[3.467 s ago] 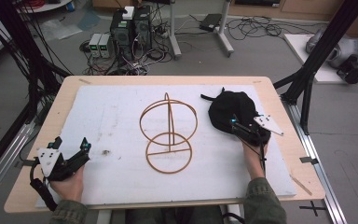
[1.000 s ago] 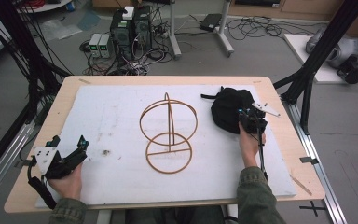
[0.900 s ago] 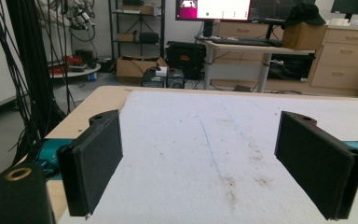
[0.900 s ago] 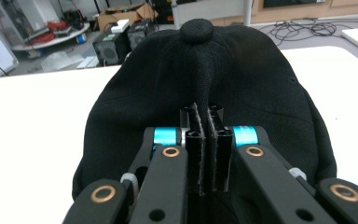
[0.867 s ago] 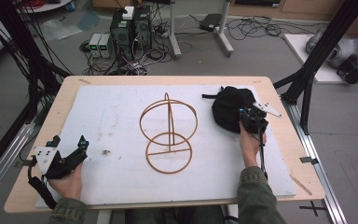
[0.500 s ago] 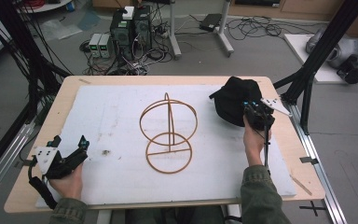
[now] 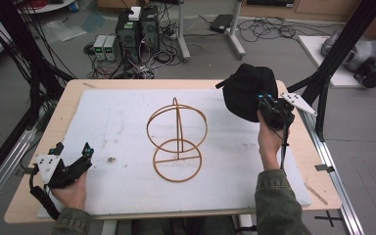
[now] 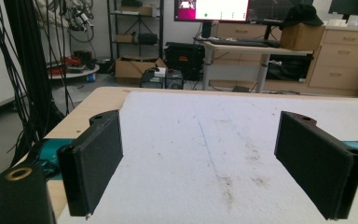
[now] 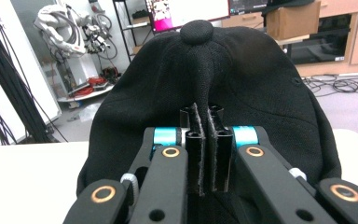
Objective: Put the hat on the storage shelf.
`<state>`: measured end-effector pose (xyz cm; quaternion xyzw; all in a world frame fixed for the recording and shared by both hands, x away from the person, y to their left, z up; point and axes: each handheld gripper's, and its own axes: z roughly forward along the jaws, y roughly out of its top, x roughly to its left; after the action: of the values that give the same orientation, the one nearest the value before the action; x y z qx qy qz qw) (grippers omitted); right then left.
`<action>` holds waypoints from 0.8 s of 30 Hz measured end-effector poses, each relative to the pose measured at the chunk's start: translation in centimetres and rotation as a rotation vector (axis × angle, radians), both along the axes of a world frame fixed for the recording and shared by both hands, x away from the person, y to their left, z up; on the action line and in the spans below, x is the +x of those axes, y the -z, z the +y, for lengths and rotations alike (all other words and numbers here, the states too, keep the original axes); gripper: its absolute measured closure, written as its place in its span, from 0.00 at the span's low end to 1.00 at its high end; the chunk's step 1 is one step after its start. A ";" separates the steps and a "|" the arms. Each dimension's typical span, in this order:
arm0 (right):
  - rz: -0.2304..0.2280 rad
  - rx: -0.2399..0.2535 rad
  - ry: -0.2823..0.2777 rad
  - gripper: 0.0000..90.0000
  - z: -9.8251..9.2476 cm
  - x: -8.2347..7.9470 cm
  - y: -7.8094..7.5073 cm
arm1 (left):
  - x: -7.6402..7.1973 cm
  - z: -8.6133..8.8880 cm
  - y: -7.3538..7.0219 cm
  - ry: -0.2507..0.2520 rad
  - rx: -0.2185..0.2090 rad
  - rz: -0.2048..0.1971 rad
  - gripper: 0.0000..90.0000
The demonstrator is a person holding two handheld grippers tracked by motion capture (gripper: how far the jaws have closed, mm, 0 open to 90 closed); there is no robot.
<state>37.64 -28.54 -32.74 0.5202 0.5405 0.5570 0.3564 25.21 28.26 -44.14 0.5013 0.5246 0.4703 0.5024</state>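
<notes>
- I am looking down on the wooden table (image 7: 73, 105), which is carrying a white mat (image 7: 122, 127) that is covering most of its top.
- I am seeing the wire stand (image 7: 177, 139) sitting in the middle of the mat: two brown rings, one lying flat as a base and one standing tilted over it, with a post running up between them.
- I am holding the black cap (image 7: 247, 90) up off the table at the far right corner, well apart from the stand; in the right gripper view the cap (image 9: 242, 79) is hanging in front of the camera, crown button at the top.
- My right gripper (image 7: 270, 108) is pinching a fold of the cap's cloth, its jaws pressing almost together with just the fabric between them (image 9: 205, 149).
- My left gripper (image 7: 73, 155) is resting low at the near left edge of the mat, far from the cap; its jaws are standing wide apart with nothing between them, and bare mat is showing in the gap (image 8: 198, 158).
- A small dark speck (image 7: 111, 159) is lying on the mat just beside the left gripper.
</notes>
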 end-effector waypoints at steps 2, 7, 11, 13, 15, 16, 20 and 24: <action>-0.017 -0.003 -0.001 0.98 0.0 -0.2 -0.4 | 0.0 0.0 0.0 -0.001 -0.001 0.001 0.17; -0.036 -0.012 -0.008 0.98 0.3 -0.7 -1.5 | 0.1 0.2 0.0 -0.003 -0.007 0.000 0.17; -0.056 -0.014 -0.029 0.98 0.7 -1.2 -2.2 | 0.1 0.4 0.0 -0.009 -0.016 0.000 0.17; -0.070 -0.013 -0.044 0.98 1.1 -1.6 -2.5 | 0.1 0.4 0.0 -0.010 -0.020 0.000 0.17; -0.085 -0.009 -0.068 0.98 1.4 -2.0 -2.9 | 0.1 0.4 0.0 -0.009 -0.019 0.001 0.17; -0.091 -0.005 -0.080 0.98 1.6 -2.2 -3.1 | 0.1 0.4 0.0 -0.008 -0.021 0.001 0.17; -0.120 0.001 -0.129 0.98 2.6 -2.9 -3.8 | 0.1 0.4 0.0 -0.008 -0.022 0.001 0.17; -0.145 0.040 -0.194 0.98 3.5 -3.7 -4.4 | 0.1 0.4 0.0 -0.010 -0.025 -0.002 0.17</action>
<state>33.90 -25.06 -28.38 0.4309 0.5499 0.6355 0.3286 25.35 28.68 -44.18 0.4919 0.5325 0.4667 0.5067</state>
